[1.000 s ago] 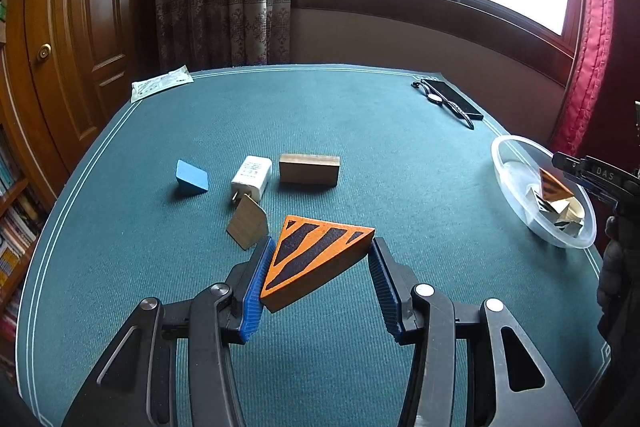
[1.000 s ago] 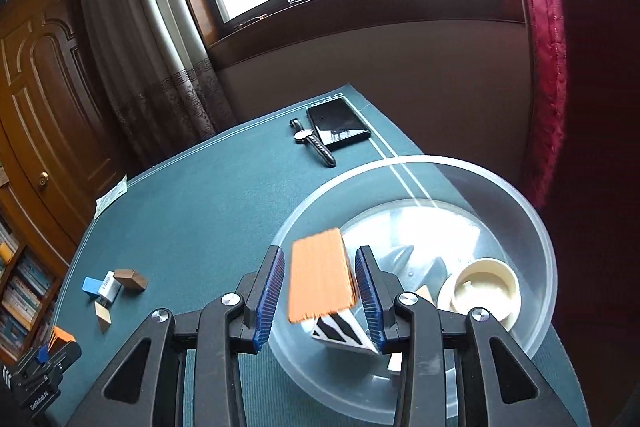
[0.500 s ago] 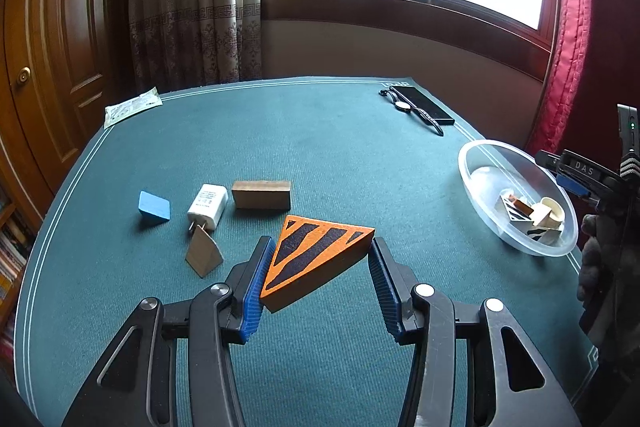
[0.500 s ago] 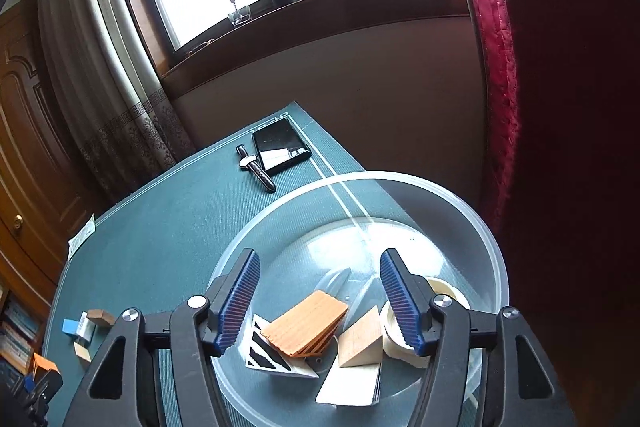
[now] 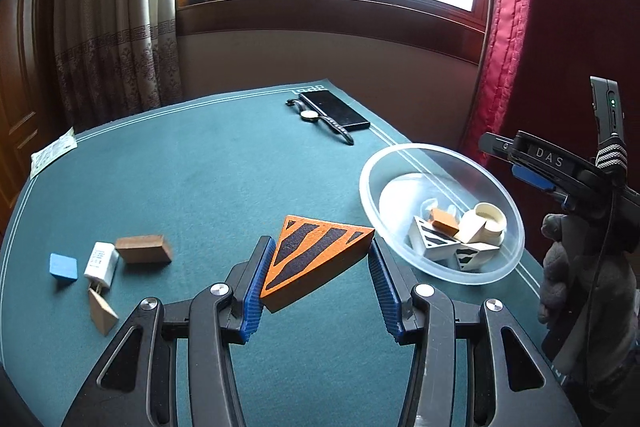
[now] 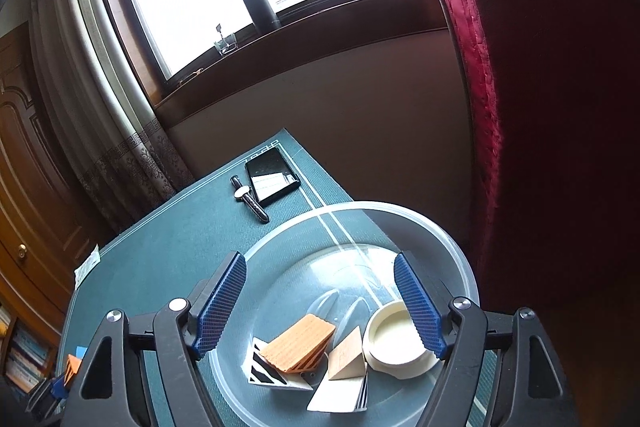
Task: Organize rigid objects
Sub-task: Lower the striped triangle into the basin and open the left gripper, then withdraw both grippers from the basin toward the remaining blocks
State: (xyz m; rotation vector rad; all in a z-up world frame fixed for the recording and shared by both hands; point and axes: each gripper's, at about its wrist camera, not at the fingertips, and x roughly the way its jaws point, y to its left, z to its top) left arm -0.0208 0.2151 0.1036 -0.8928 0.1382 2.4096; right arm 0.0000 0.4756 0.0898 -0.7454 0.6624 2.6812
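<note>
The left tool (image 5: pixel 316 281) is pitched downward, its two black arms spread in a V and its ribbed blue pads (image 5: pixel 256 285) pressed against an orange-and-black wedge (image 5: pixel 314 259), which is gripped at its left edge and right tip and carried clear of the surface. The right tool (image 6: pixel 320 303) is tilted downward too; its jaws are being opened, the blue pads (image 6: pixel 220 301) are seen wide apart, and nothing is caught between them. In the left view, a grey-gloved hand (image 5: pixel 576 267) is wrapped around the right tool's handle at the frame's right edge.
</note>
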